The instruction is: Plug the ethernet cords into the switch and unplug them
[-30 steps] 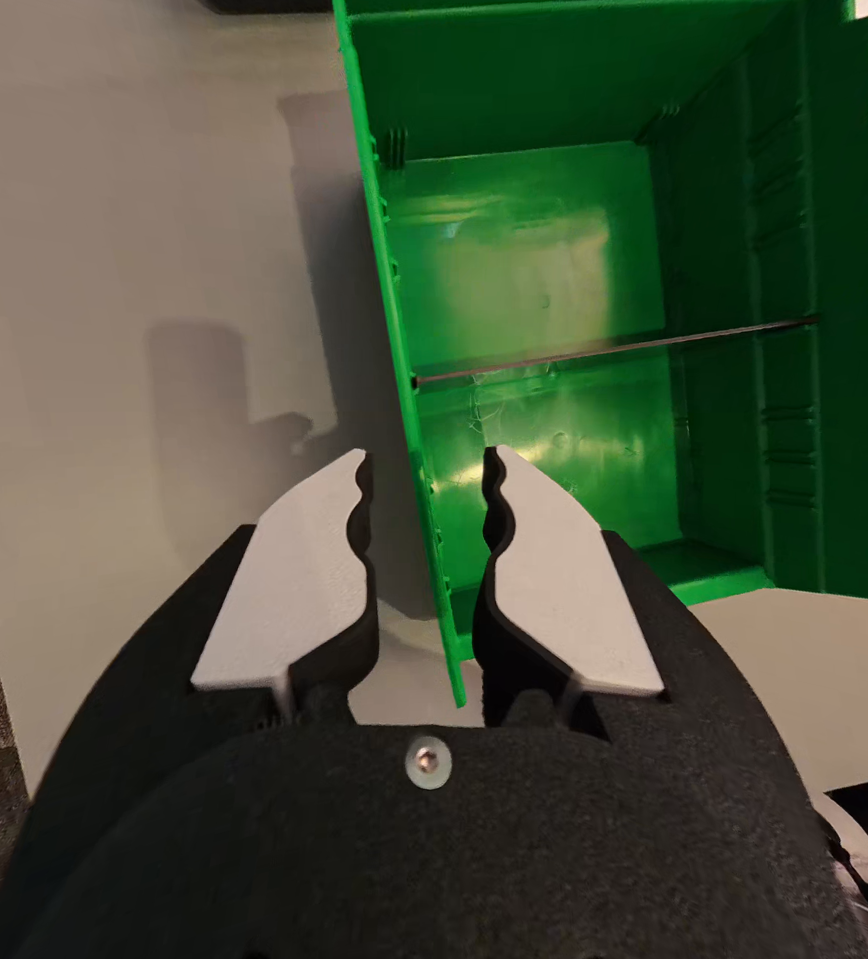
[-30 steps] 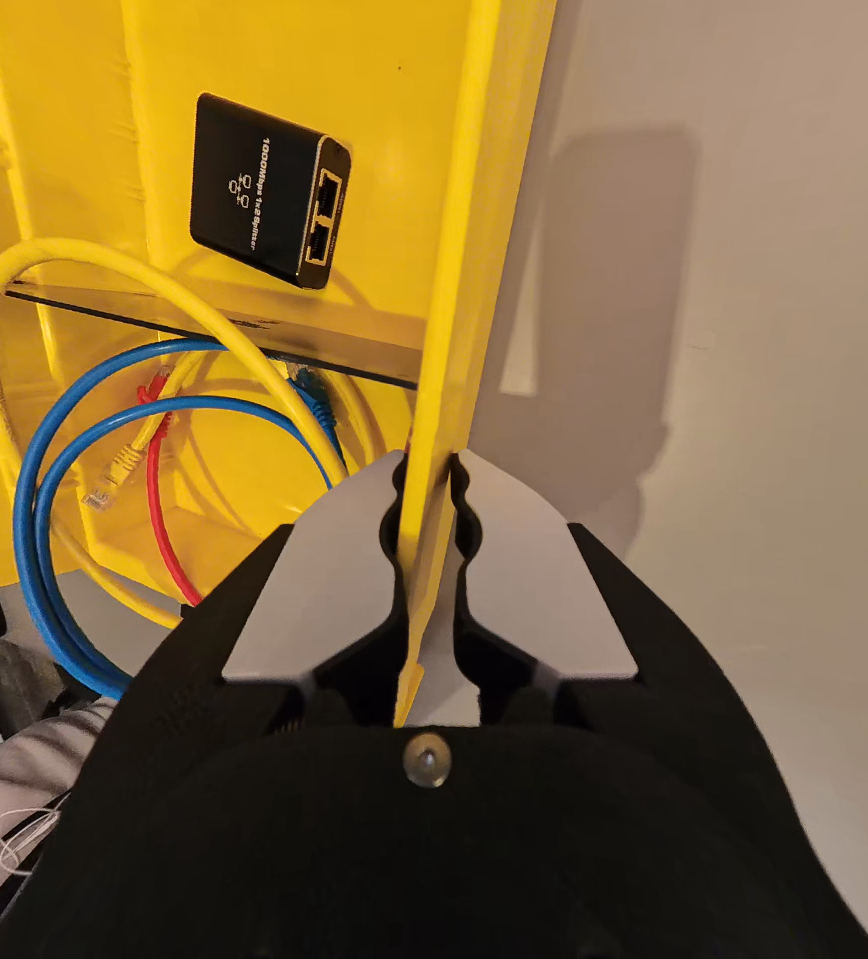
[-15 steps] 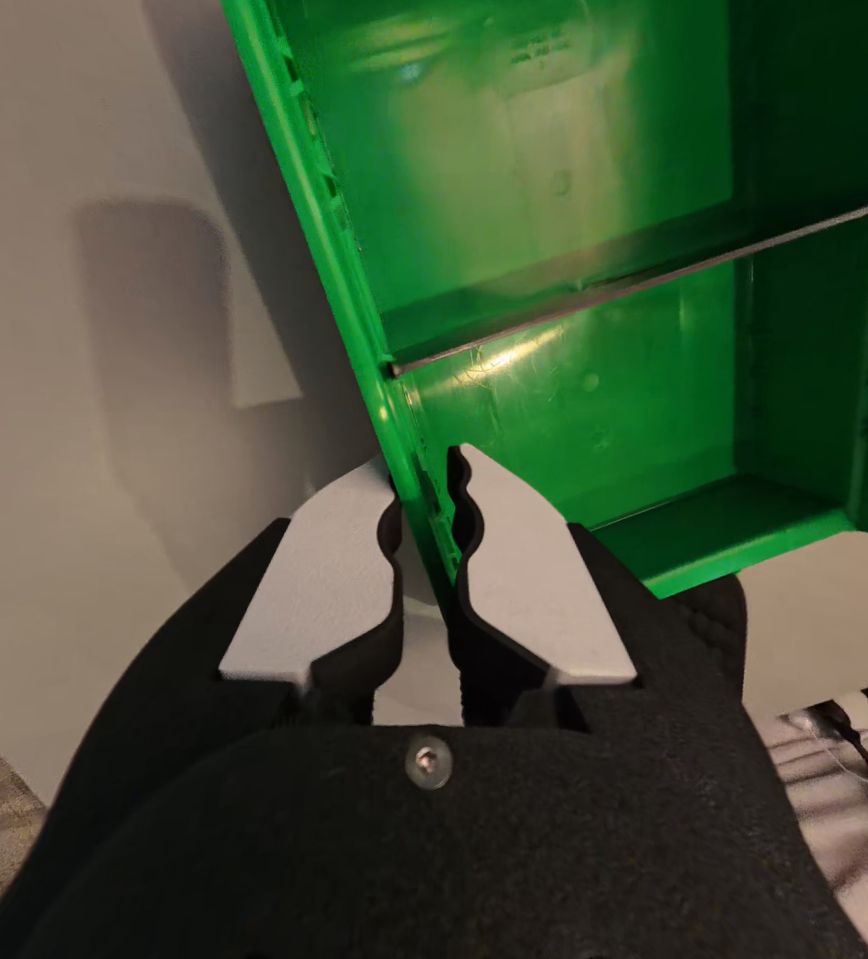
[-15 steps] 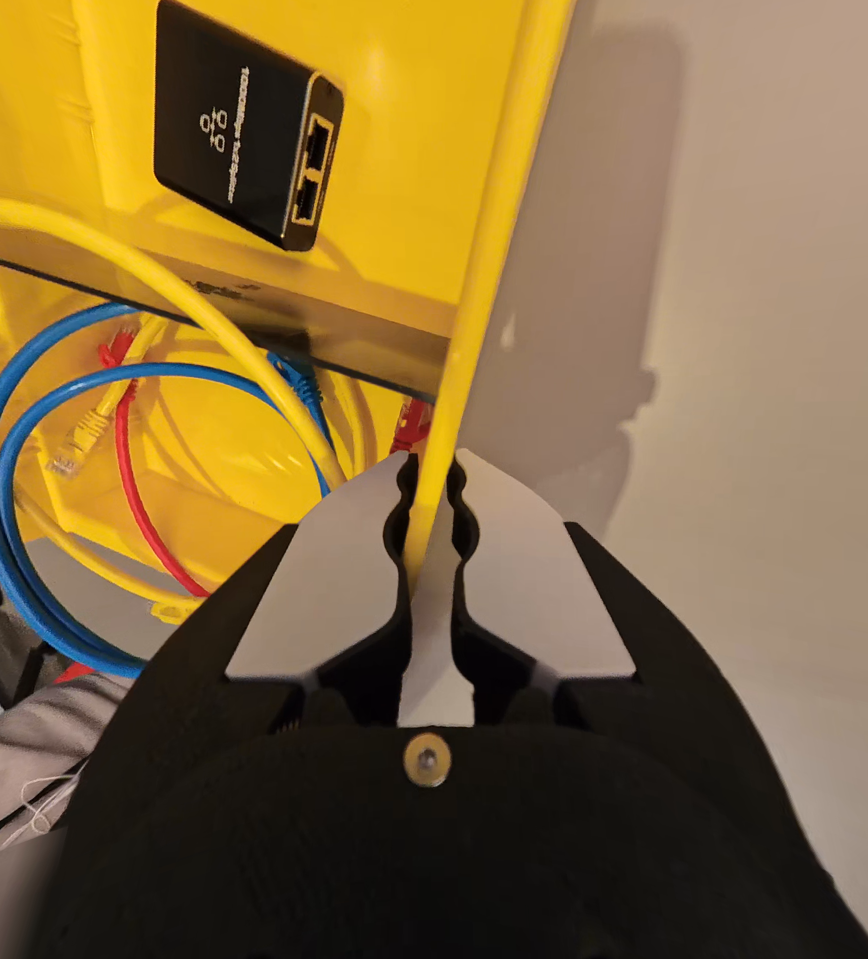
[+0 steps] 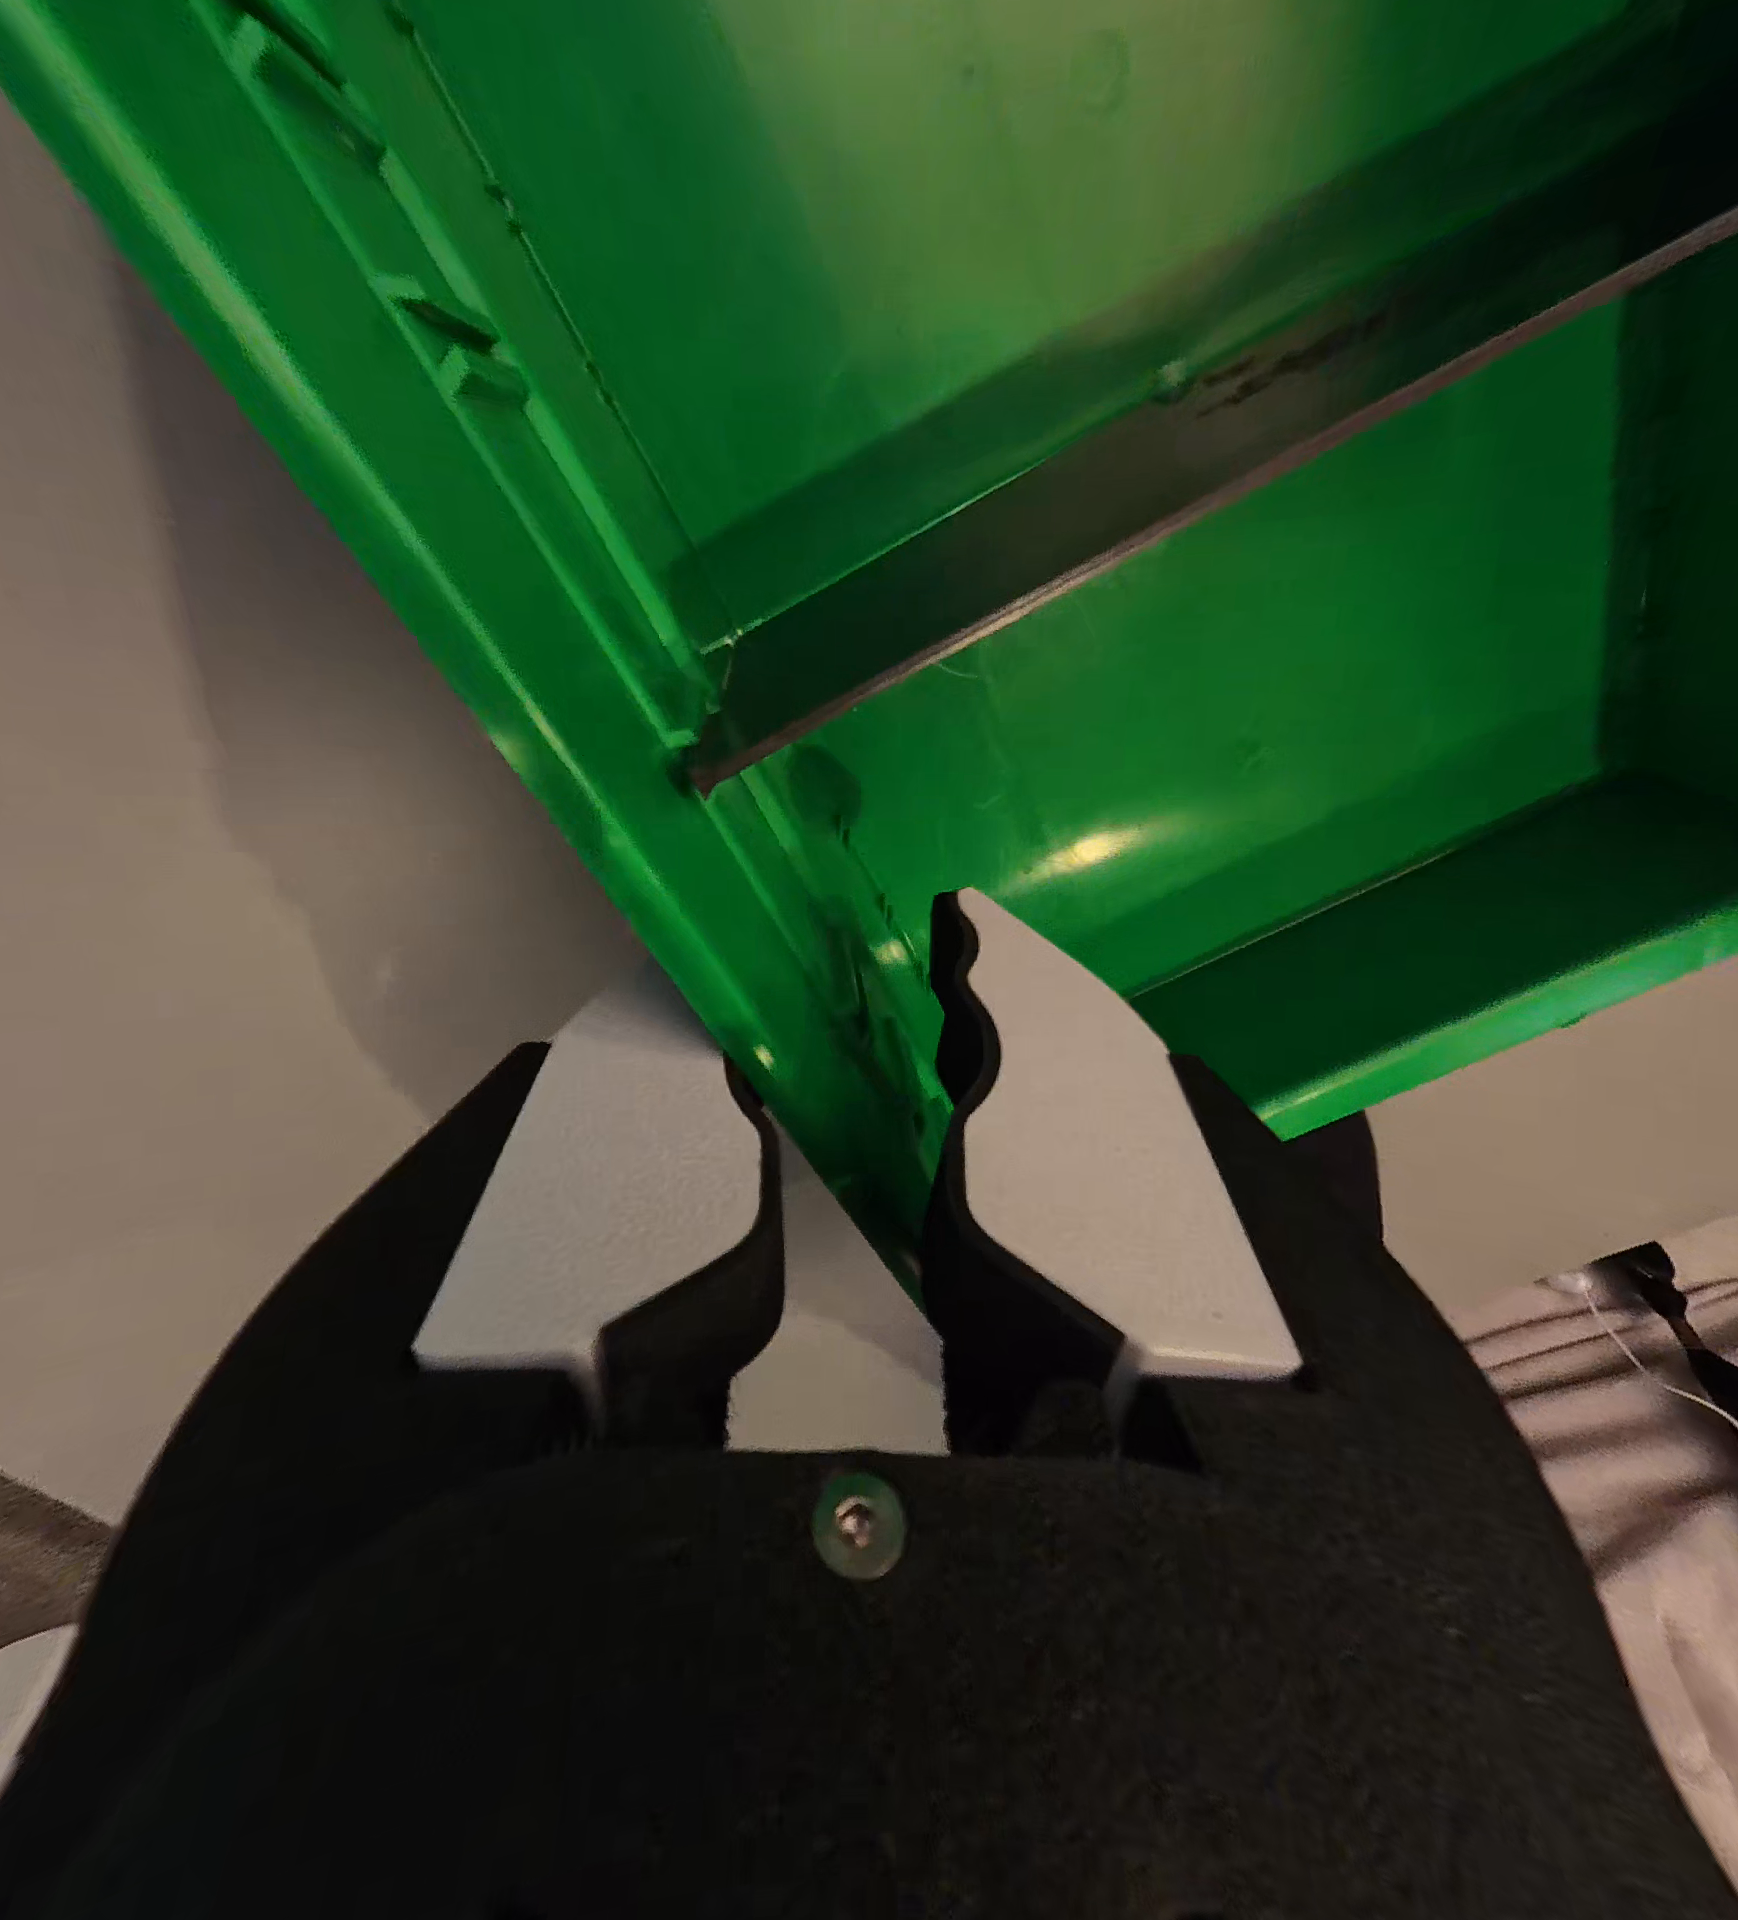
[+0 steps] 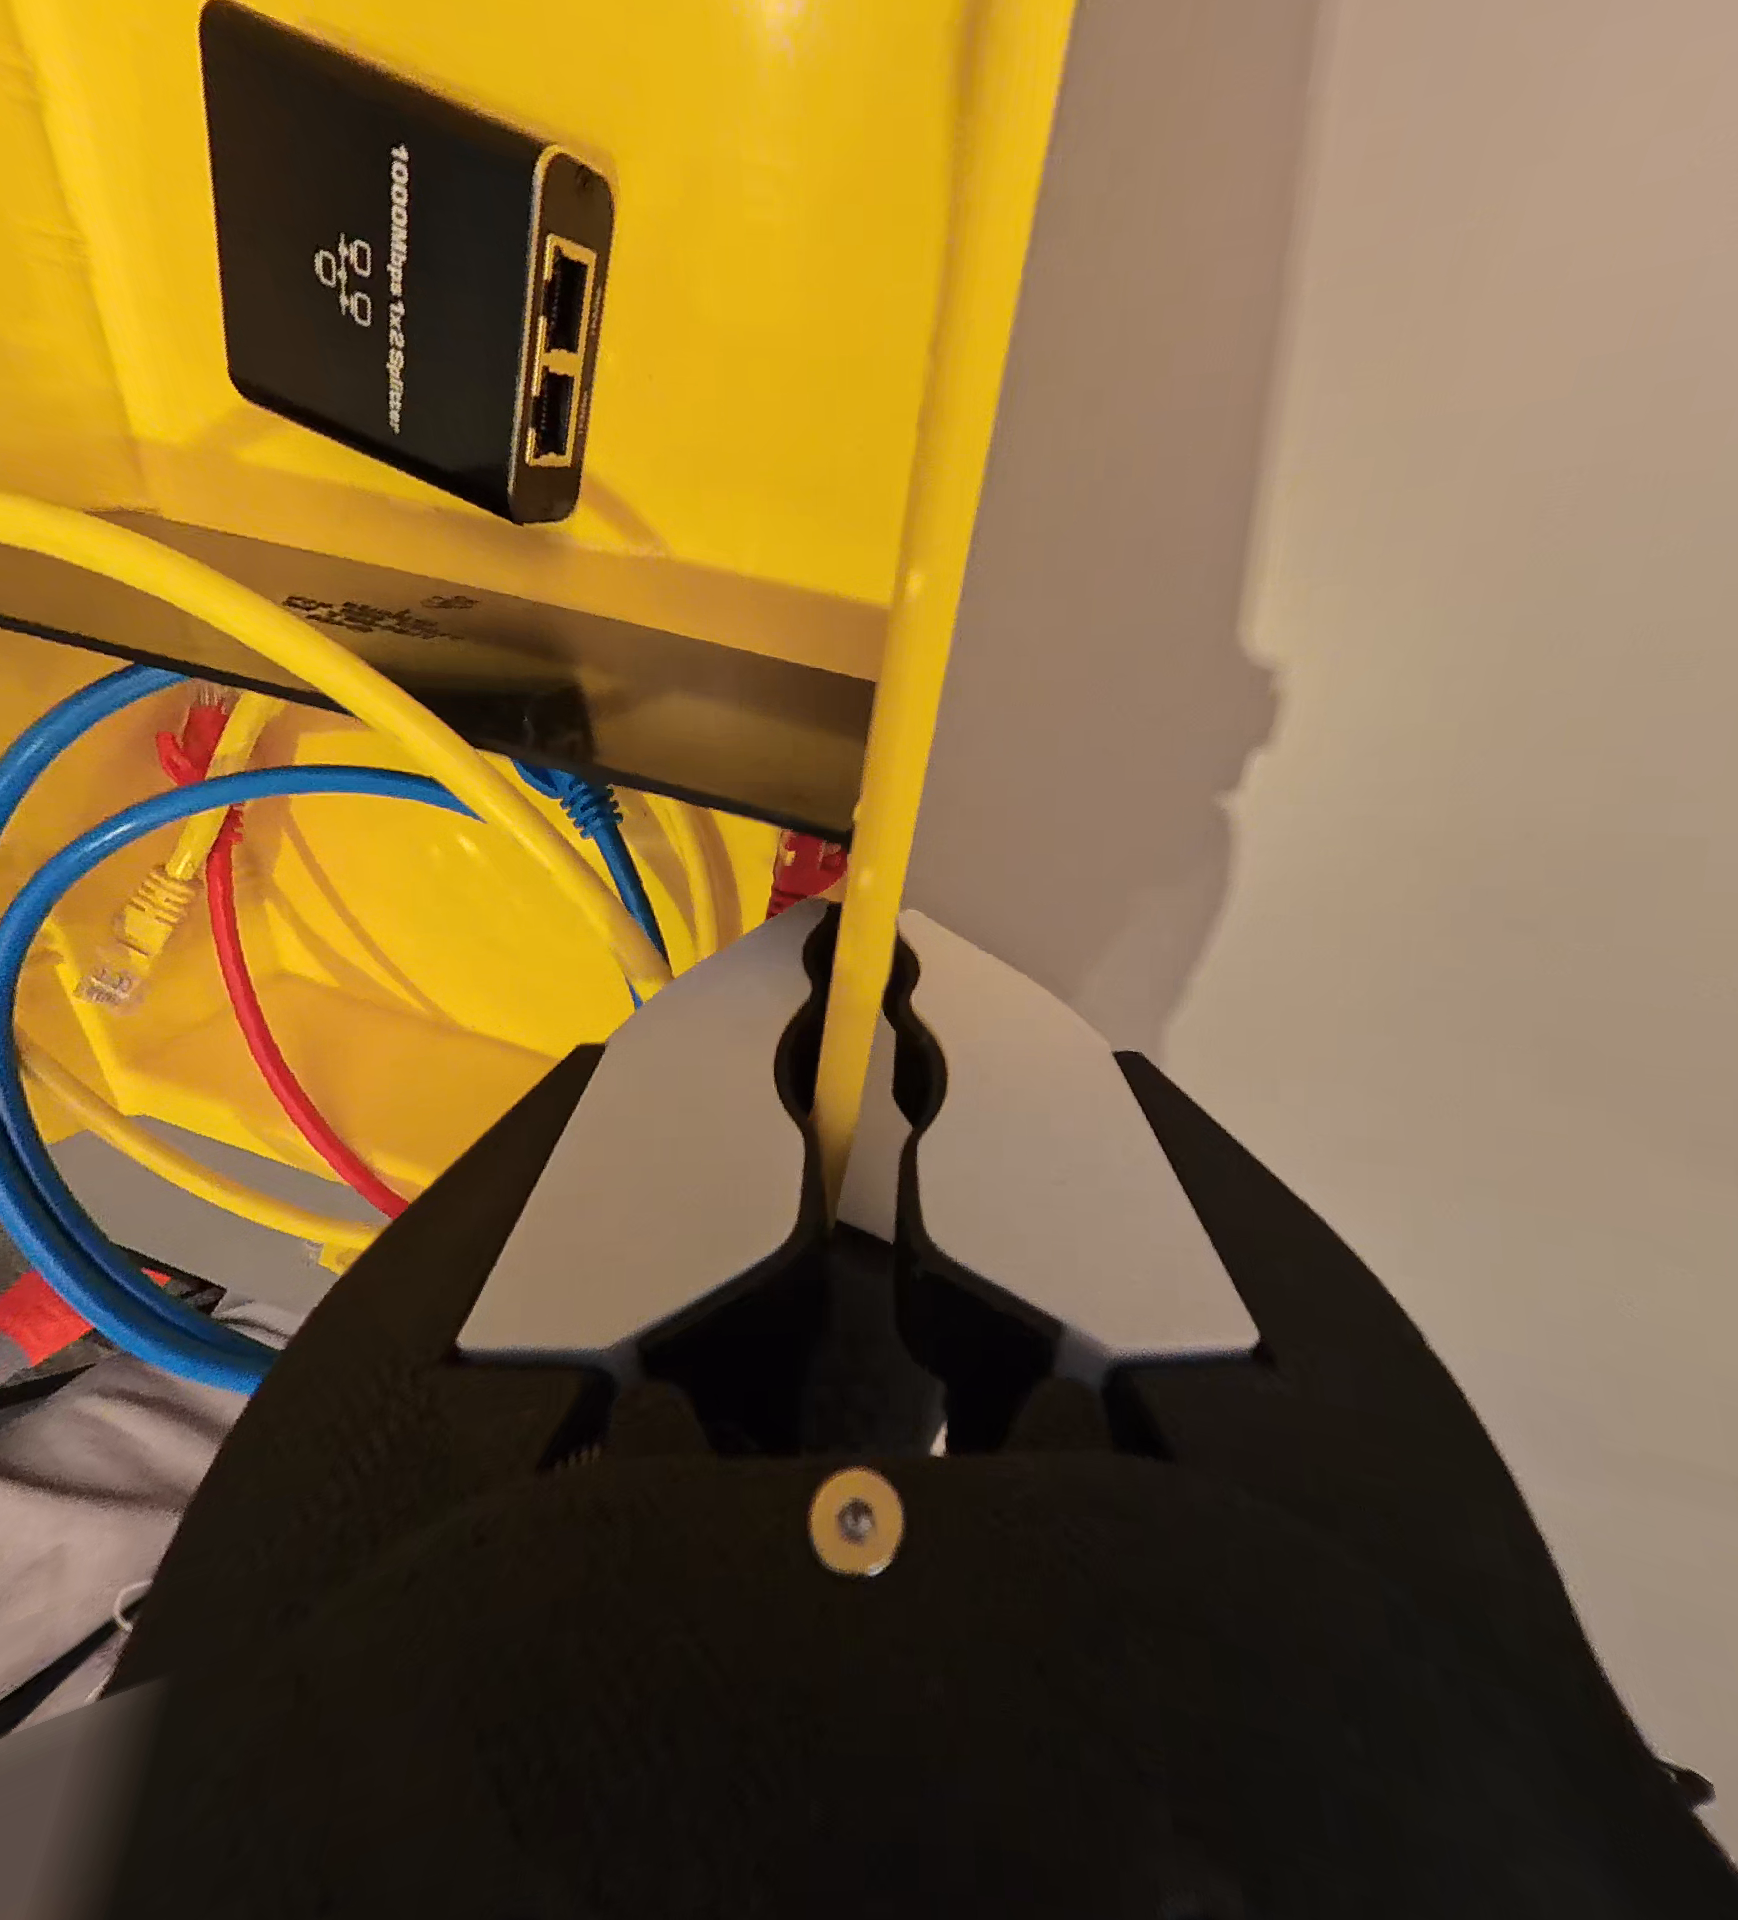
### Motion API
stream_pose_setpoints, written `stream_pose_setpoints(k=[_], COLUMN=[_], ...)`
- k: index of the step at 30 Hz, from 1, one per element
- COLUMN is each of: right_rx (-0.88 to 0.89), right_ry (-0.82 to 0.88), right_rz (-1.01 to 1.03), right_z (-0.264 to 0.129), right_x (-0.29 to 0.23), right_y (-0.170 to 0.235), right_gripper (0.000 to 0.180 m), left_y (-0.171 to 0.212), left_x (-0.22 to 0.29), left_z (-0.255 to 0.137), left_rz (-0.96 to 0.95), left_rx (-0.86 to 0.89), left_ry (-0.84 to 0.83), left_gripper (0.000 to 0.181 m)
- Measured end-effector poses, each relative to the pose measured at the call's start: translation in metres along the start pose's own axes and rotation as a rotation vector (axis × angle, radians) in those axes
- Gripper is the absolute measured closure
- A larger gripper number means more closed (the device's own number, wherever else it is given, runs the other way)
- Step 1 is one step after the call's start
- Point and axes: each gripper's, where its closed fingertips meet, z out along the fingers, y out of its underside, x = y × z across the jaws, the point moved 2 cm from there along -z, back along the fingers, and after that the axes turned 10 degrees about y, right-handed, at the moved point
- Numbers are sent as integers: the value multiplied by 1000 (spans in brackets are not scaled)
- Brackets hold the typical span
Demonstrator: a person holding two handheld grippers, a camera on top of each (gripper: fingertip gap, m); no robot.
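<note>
A black switch with two open ports lies in the far compartment of a yellow bin. Blue, yellow and red ethernet cords are coiled in the near compartment, behind a black divider, and none is plugged in. My right gripper is shut on the yellow bin's right wall. My left gripper is shut on the left wall of a green bin. Its left fingertip is hidden behind that wall. Both green compartments in view hold nothing.
Both bins stand on a beige table, seen in the left wrist view and the right wrist view. A dark divider crosses the green bin. Grey clothing of a person shows below the table's near edge. The blue cord's loop hangs over the yellow bin's front. My hands' fingertips stand some 45 cm from each other. To reach the black switch in a straight line is about 12 cm for my right fingers, about 35 cm for my left.
My left gripper moved in and closed from open onto the green bin's left wall, and the bin now looks larger and more tilted. My right gripper stayed shut on the yellow wall, now seen closer.
</note>
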Motion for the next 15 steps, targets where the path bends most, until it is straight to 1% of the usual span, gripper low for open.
stream_pose_setpoints(k=[4, 6, 7, 9, 10, 12, 15], right_rx=[2, -1, -9, -13, -3, 47, 192], right_ry=[-8, -27, -34, -1, 3, 8, 54], right_rz=[8, -20, -49, -100, -100, -103, -79], right_z=[0, 0, 1, 1, -1, -10, -35], right_x=[-1, -2, -2, 2, 3, 5, 13], right_y=[-1, 0, 2, 3, 3, -1, -10], right_gripper=[171, 168, 165, 153, 151, 150, 147], left_y=[-4, -6, -7, -8, -8, -10, -9], left_x=[9, 15, 19, 26, 28, 27, 30], left_z=[4, 6, 7, 7, 5, -4, -22], left_rz=[44, 65, 81, 108, 112, 114, 122], left_rx=[-39, -50, -53, -46, -33, 19, 108], left_ry=[-38, -37, -25, 10, 22, 21, 42], left_gripper=[154, 153, 151, 148, 148, 149, 152])
